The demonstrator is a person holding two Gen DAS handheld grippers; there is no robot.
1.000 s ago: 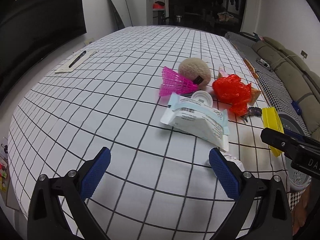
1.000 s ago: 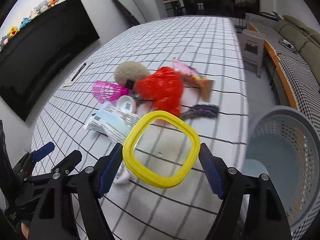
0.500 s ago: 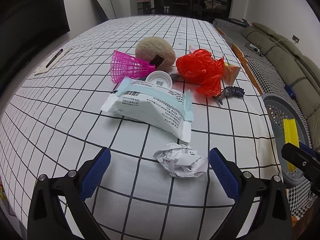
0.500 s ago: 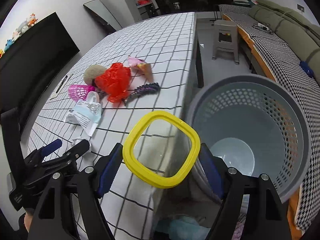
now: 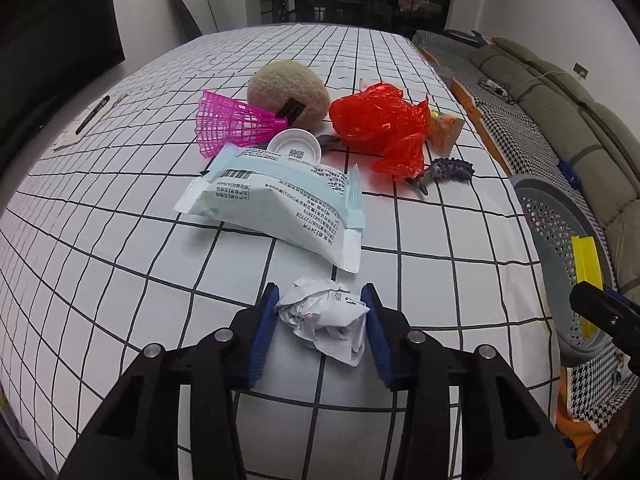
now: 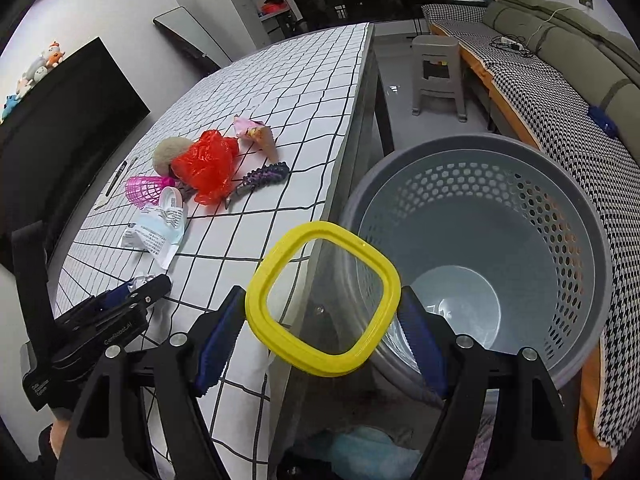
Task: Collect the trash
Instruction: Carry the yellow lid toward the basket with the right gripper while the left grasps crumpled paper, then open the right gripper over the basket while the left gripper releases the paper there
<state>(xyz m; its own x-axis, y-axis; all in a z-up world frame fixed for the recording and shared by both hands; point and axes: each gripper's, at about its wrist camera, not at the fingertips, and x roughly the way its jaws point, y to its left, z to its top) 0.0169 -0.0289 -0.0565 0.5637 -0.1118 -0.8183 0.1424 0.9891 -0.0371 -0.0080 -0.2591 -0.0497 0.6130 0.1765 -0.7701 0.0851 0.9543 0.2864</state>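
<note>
My left gripper (image 5: 320, 312) is shut on a crumpled white paper ball (image 5: 326, 318) at the near edge of the checked table (image 5: 120, 240). My right gripper (image 6: 322, 308) is shut on a clear container with a yellow rim (image 6: 280, 328), held over the table's edge beside the grey perforated bin (image 6: 592, 216). The bin (image 5: 556, 240) also shows in the left wrist view, with the yellow rim (image 5: 586, 268) above it. Still on the table are a white and blue wrapper (image 5: 280, 208), a red plastic bag (image 5: 384, 124) and a white cap (image 5: 296, 150).
A pink shuttlecock (image 5: 228, 124), a beige fuzzy ball (image 5: 286, 90), a purple hair clip (image 5: 448, 170) and an orange wrapper (image 5: 446, 134) lie on the table. A pen on paper (image 5: 90, 118) lies far left. A grey stool (image 6: 438, 74) and sofa (image 6: 560, 52) stand beyond the bin.
My left gripper moved forward and closed on the paper ball. My right gripper carried the yellow-rimmed container further toward the bin.
</note>
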